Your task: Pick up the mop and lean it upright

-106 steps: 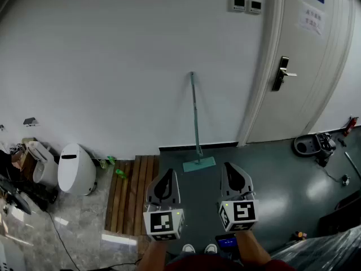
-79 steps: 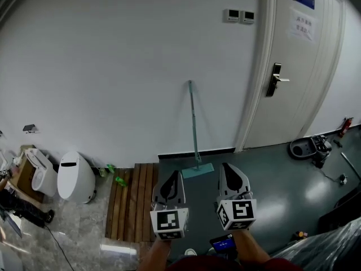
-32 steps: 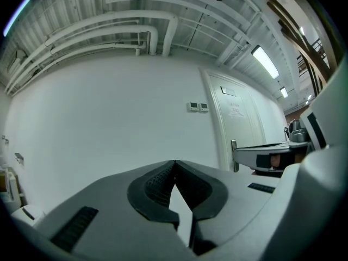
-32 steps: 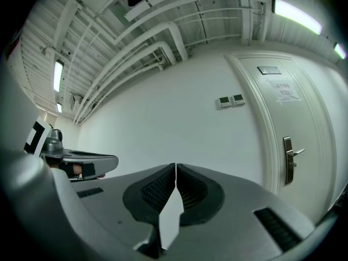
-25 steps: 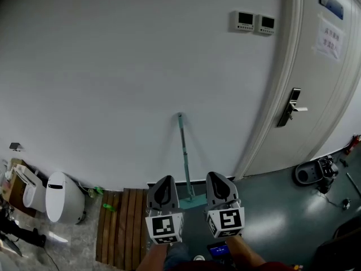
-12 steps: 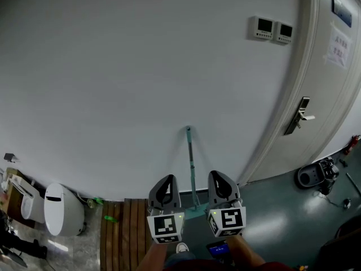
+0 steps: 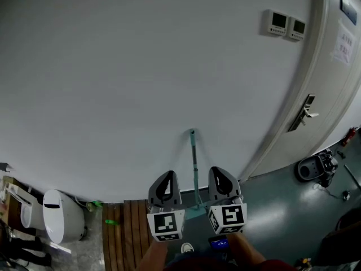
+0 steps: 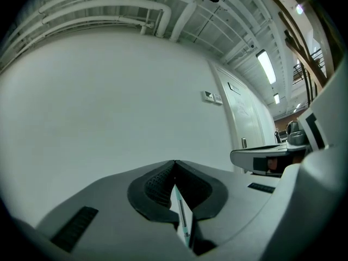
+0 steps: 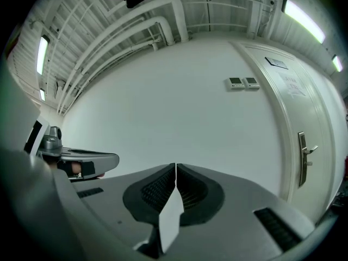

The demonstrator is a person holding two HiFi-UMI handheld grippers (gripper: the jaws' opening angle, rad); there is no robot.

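The mop [image 7: 194, 160] has a teal handle and a flat teal head [image 7: 196, 210]. It stands on the dark floor with its handle top against the white wall. In the head view my left gripper [image 7: 166, 174] and right gripper [image 7: 220, 170] are side by side just in front of it, the handle rising between them. Both point level at the wall. Neither touches the mop. In the left gripper view the gripper [image 8: 174, 161] is shut at the tips, and the mop handle [image 8: 183, 217] shows through the gap lower down. My right gripper [image 9: 176, 165] is shut and empty.
A white door [image 7: 333, 89] with a lever handle [image 7: 307, 109] stands to the right, and two wall panels [image 7: 285, 24] hang beside it. A wooden slat mat [image 7: 121, 233] and a white bin [image 7: 56, 214] lie to the left. A dark round device [image 7: 313, 166] sits on the floor at right.
Both grippers and my view have moved closer to the wall and the mop. The mop has stayed leaning against the wall, and the jaws have stayed shut.
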